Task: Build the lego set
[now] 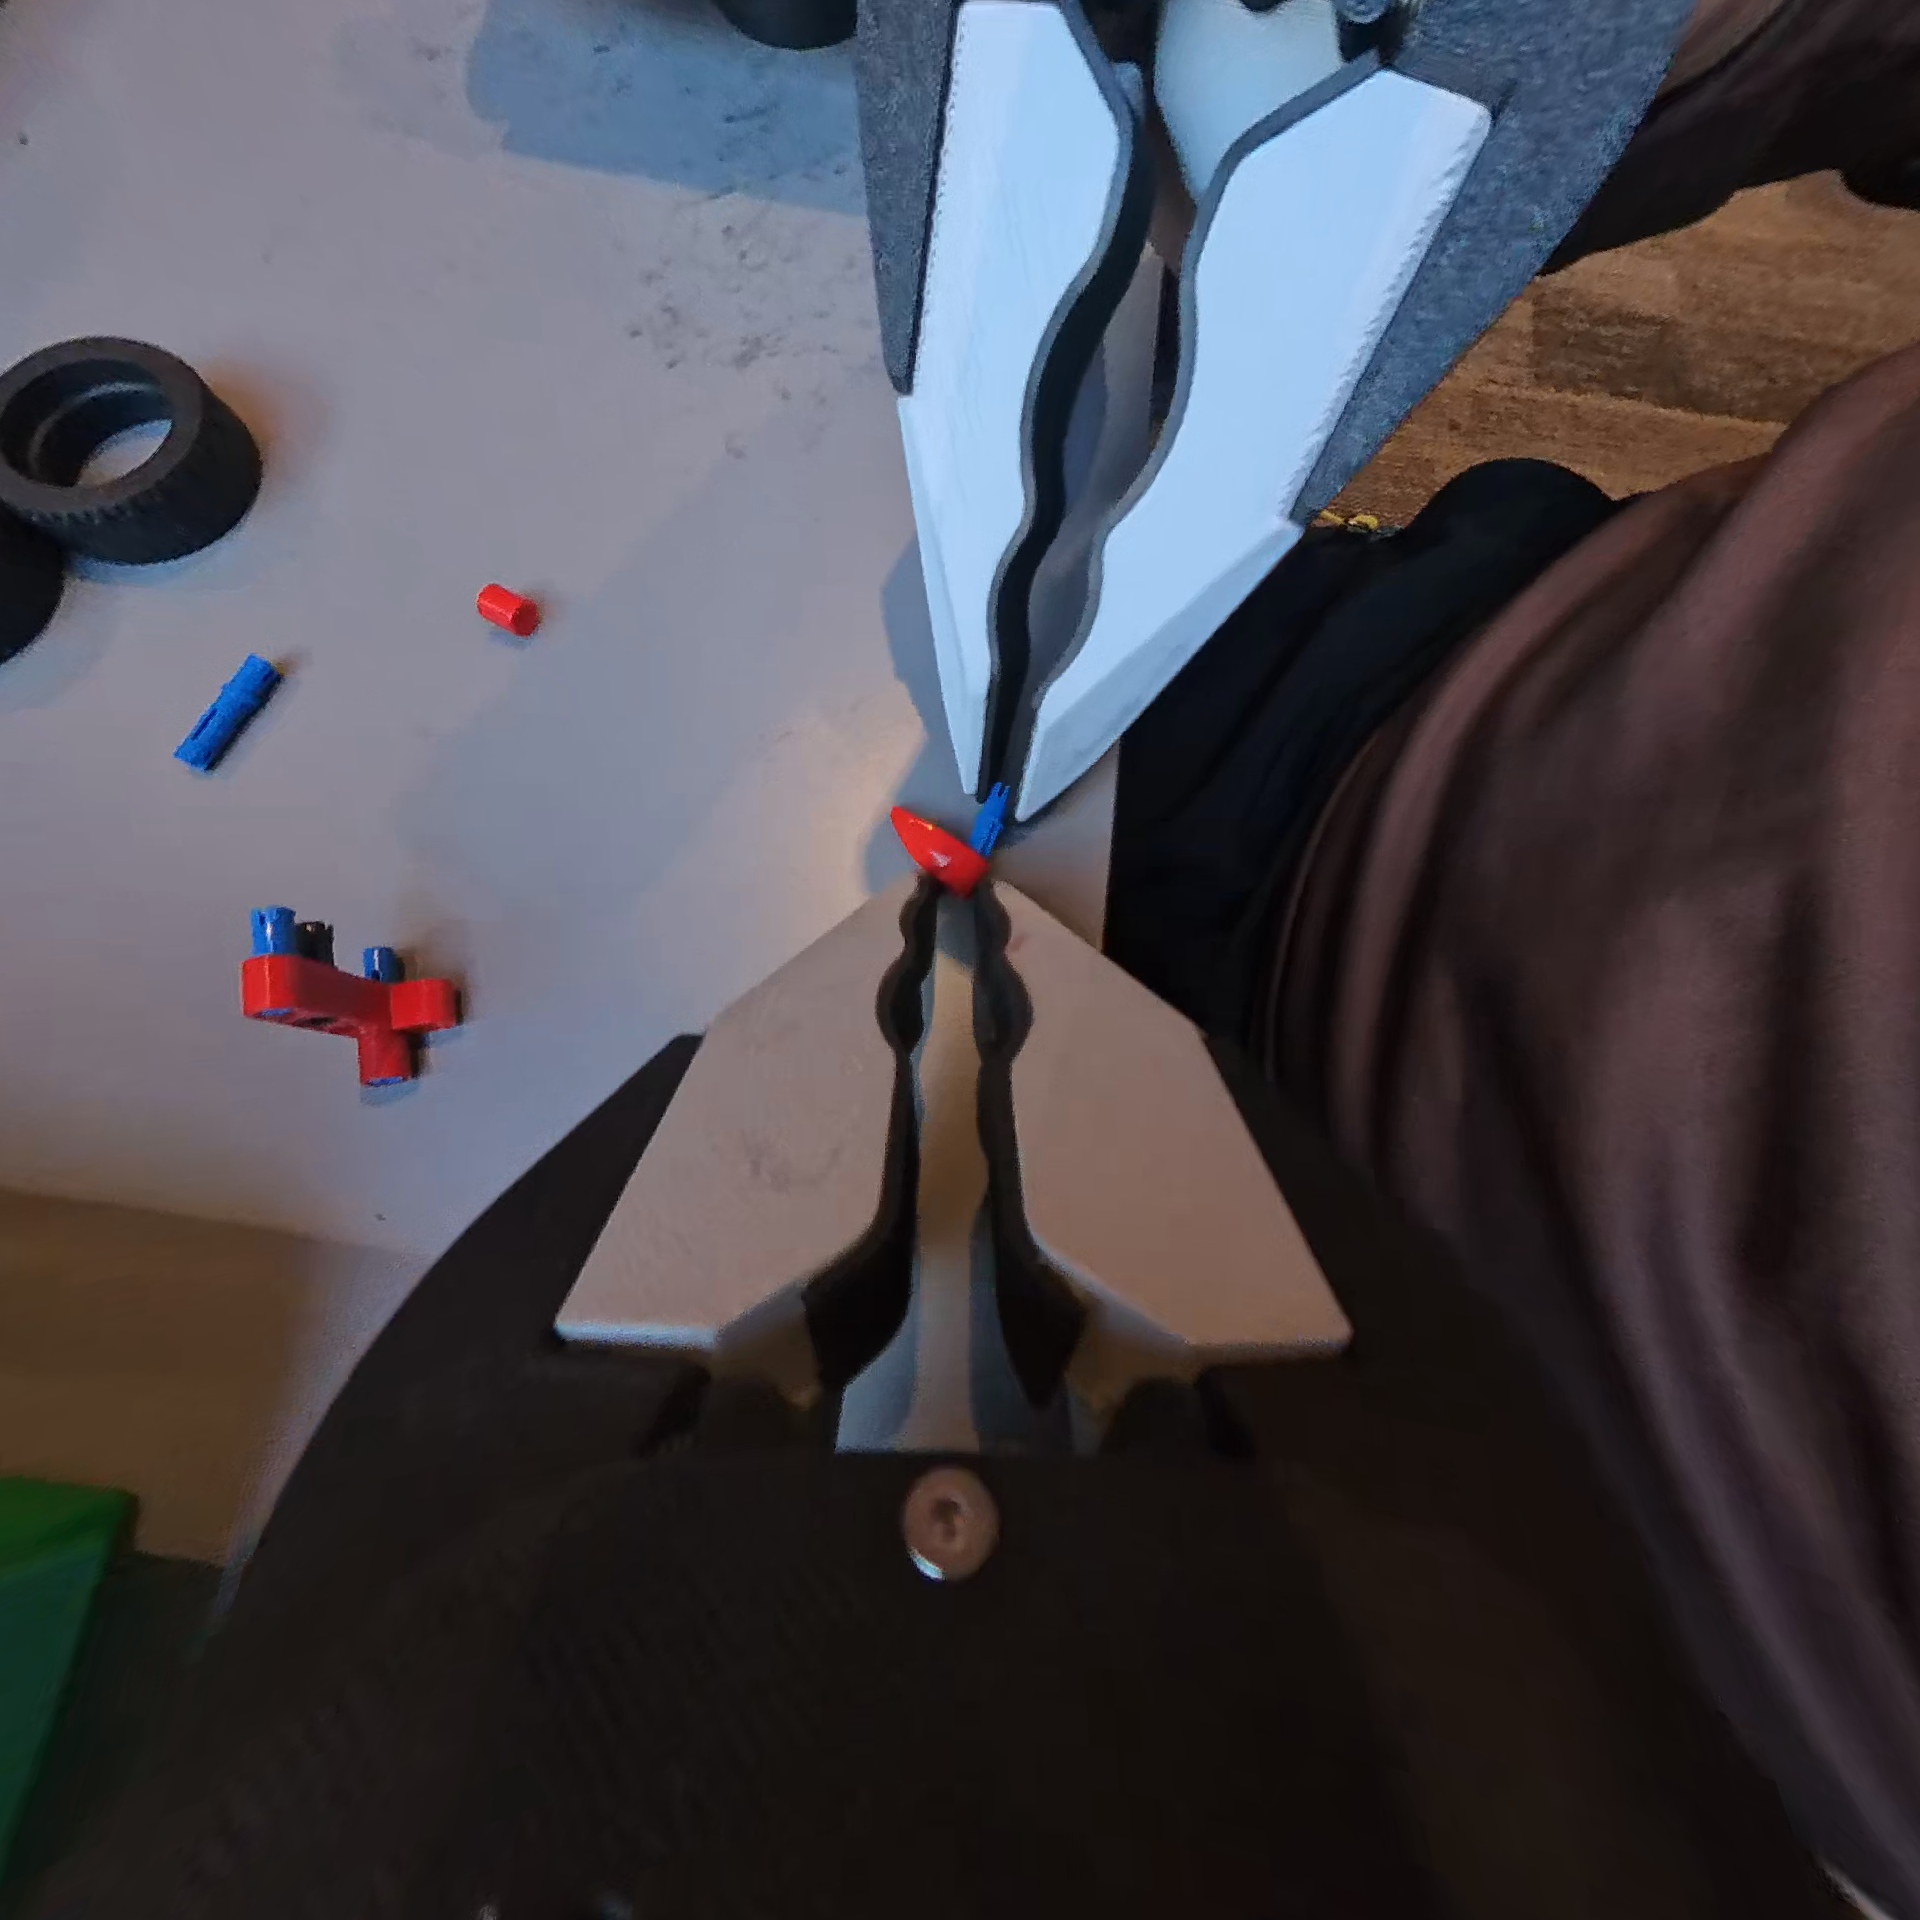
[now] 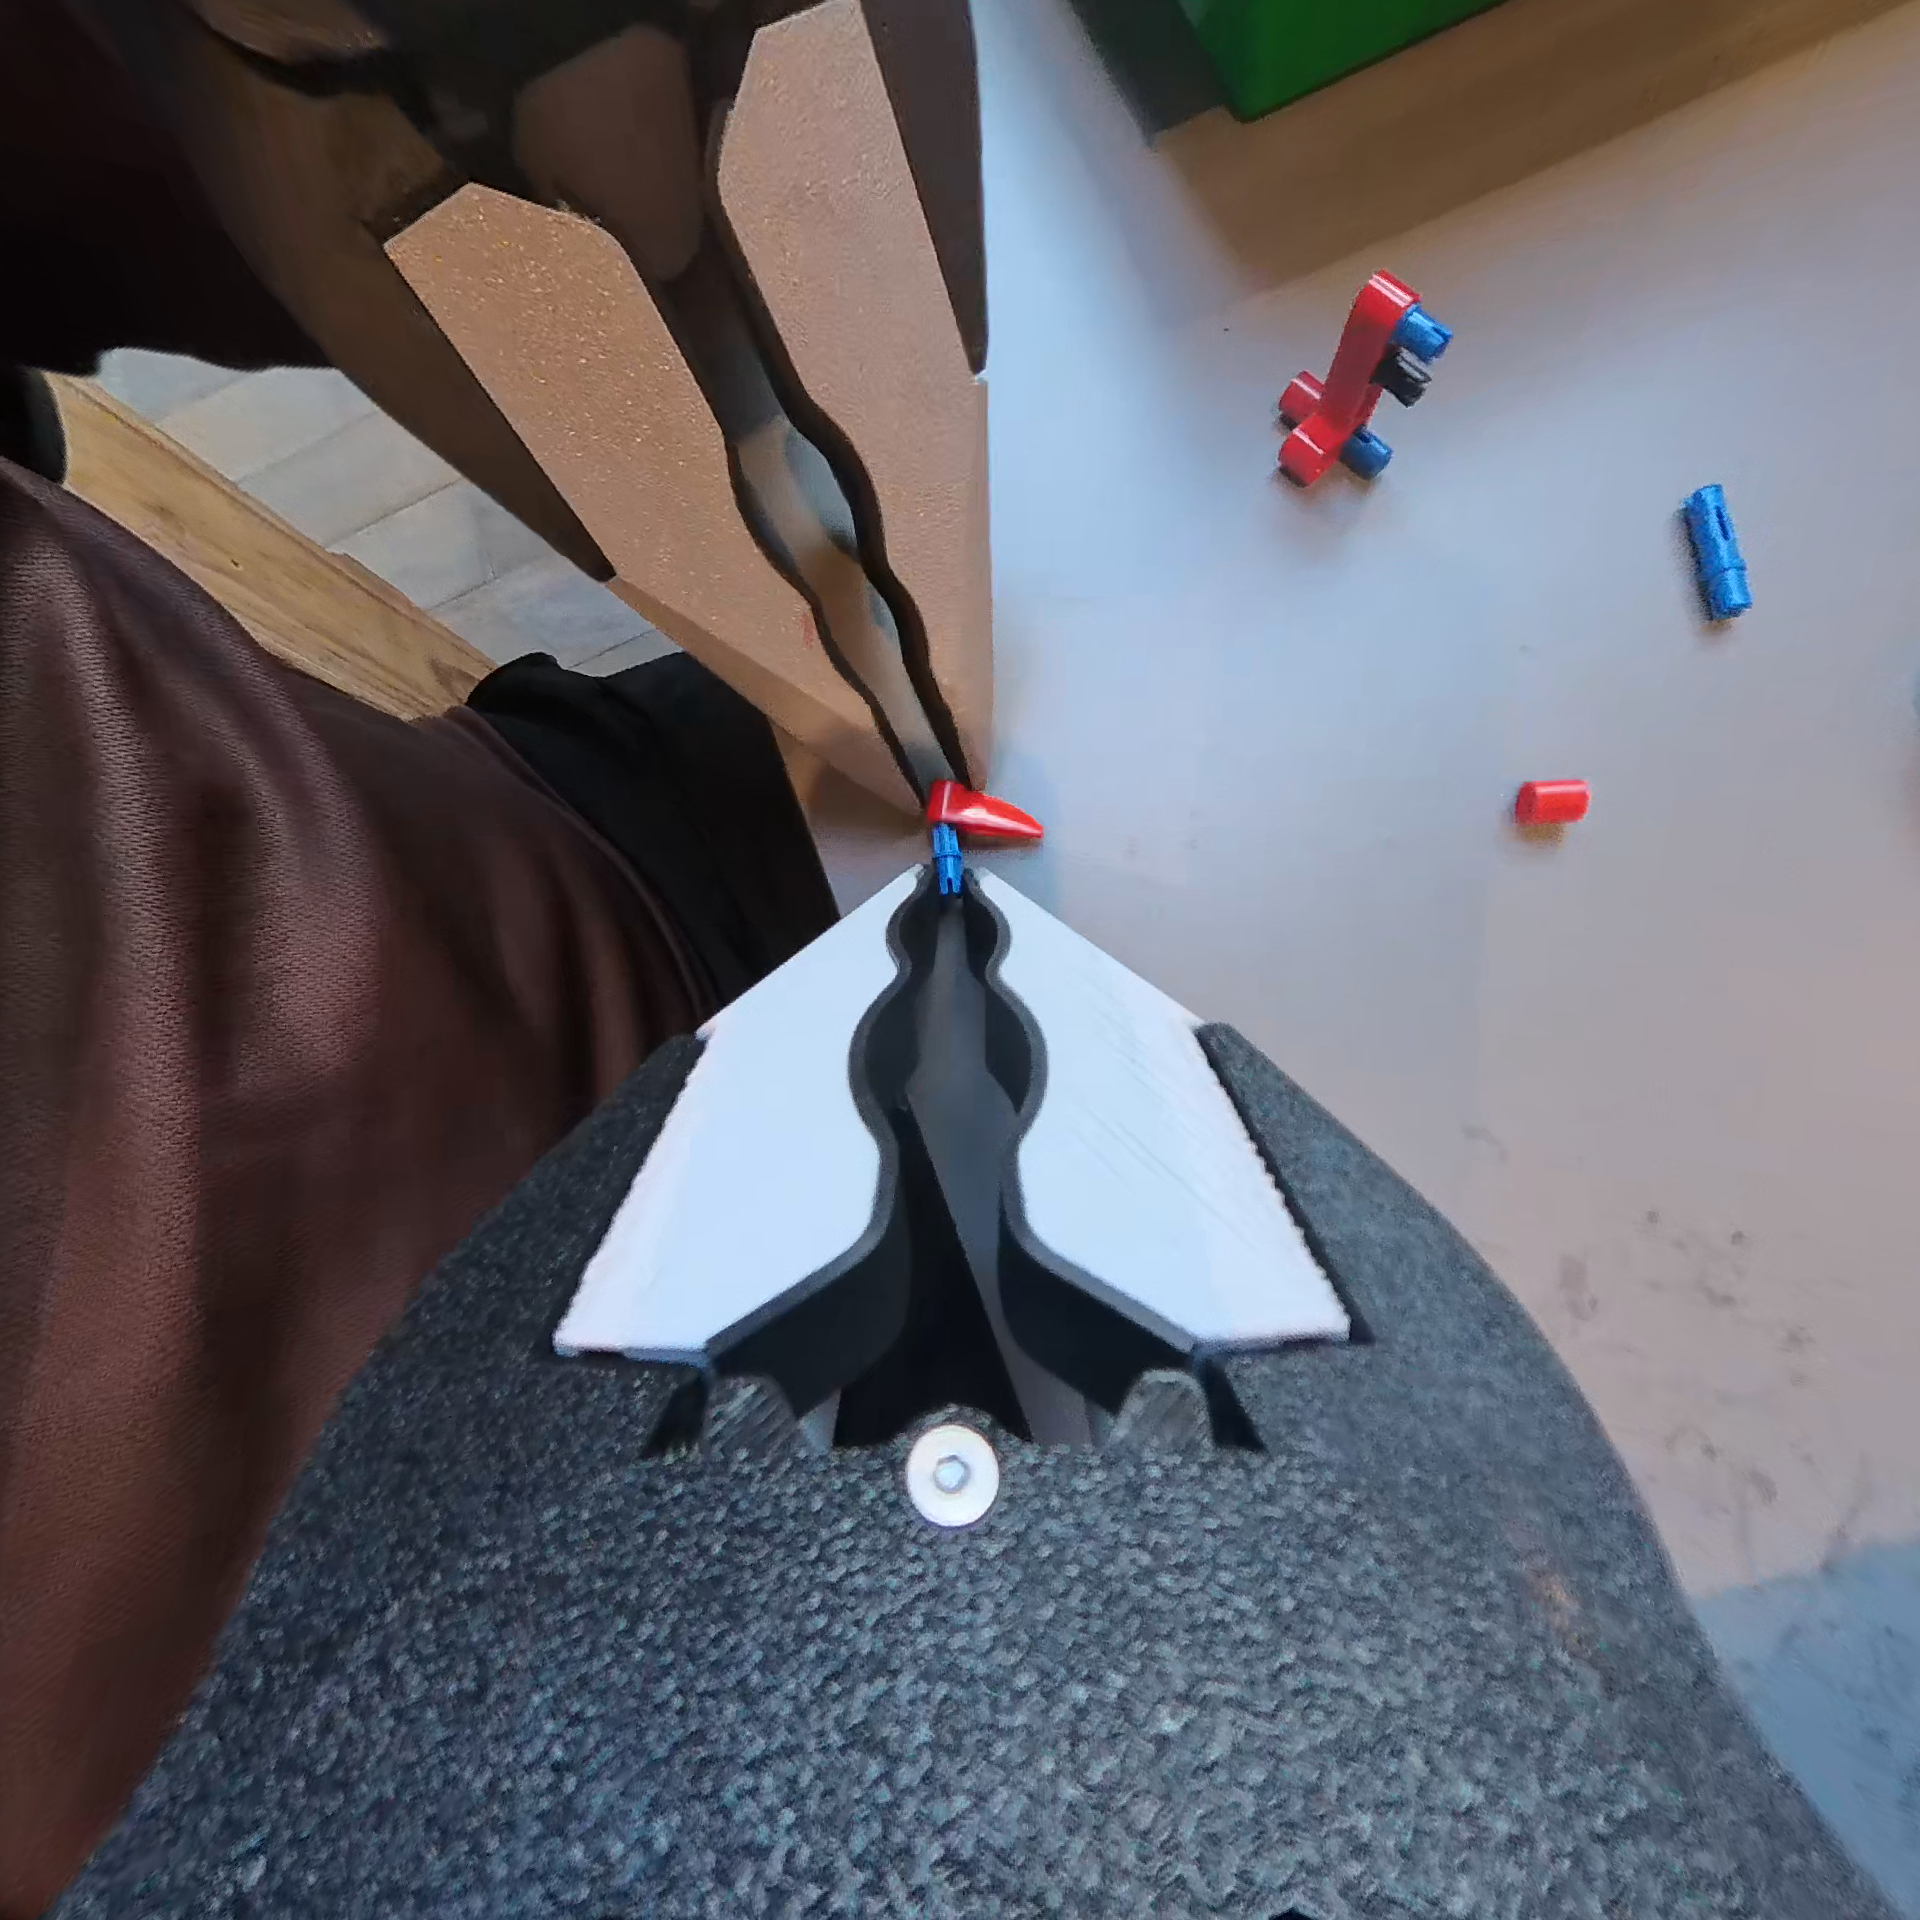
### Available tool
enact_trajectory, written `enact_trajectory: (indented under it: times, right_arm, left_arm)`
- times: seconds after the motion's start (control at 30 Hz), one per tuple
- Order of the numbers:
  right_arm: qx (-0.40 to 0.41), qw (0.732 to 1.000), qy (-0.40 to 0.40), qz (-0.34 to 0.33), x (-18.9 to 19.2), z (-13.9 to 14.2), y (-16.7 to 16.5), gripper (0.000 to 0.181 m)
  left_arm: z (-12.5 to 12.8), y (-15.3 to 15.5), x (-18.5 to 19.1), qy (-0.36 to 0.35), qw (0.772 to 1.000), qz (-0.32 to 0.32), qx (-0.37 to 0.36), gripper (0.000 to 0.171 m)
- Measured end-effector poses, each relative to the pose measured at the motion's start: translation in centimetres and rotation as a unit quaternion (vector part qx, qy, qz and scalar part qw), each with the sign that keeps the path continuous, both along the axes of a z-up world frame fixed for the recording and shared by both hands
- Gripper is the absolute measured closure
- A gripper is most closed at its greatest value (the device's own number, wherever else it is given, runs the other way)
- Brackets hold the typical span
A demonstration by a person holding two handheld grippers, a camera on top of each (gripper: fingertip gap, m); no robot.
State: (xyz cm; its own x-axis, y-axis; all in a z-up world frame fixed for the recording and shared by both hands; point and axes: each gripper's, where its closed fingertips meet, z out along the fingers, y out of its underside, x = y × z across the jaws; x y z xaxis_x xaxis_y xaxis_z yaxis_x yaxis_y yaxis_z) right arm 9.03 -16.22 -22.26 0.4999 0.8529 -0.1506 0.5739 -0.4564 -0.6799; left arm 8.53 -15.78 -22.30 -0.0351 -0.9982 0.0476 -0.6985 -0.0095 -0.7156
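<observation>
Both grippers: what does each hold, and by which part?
Left gripper pinches the red piece by its thick end; right gripper pinches the blue pin by one end.

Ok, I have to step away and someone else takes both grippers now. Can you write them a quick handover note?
Left hand-held gripper: shut on the red piece, held above the table.
Right hand-held gripper: shut on the blue pin, its tip meeting the red piece; I cannot tell if it is seated.
On the table: red assembly with pins fitted, a spare pin, a red bush, tyres.
Done: the assembly is started.
Left: probably push the pin home, then add the loose parts.
</observation>
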Motion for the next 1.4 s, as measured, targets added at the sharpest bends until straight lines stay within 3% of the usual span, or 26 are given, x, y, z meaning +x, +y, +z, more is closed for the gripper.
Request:
enact_trajectory:
  times: [0.33, 0.6, 0.97, 1.17, 1.4]
  right_arm:
    - [0.031, 0.999, -0.018, -0.009, 0.0, -0.1, 0.2, 0.178]
    - [0.045, 0.999, -0.026, 0.003, -0.1, -0.1, 0.2, 0.178]
    - [0.037, 0.999, -0.007, 0.008, 0.0, -0.1, 0.1, 0.178]
    - [0.035, 0.999, -0.003, 0.007, 0.0, -0.1, 0.1, 0.178]
    - [0.045, 0.999, -0.01, -0.009, 0.0, -0.2, 0.3, 0.179]
  left_arm:
    - [0.0, 0.0, -0.1, -0.001, 0.999, 0.044, -0.01, 0.168]
    - [0.0, -0.2, -1.0, 0.019, 0.999, 0.039, -0.007, 0.162]
    - [0.2, 0.2, -0.3, 0.018, 0.994, -0.088, 0.057, 0.15]
    - [0.0, 0.1, 0.0, 0.011, 0.993, -0.093, 0.067, 0.165]
    - [0.0, 0.2, 0.0, 0.004, 0.995, -0.07, 0.073, 0.166]
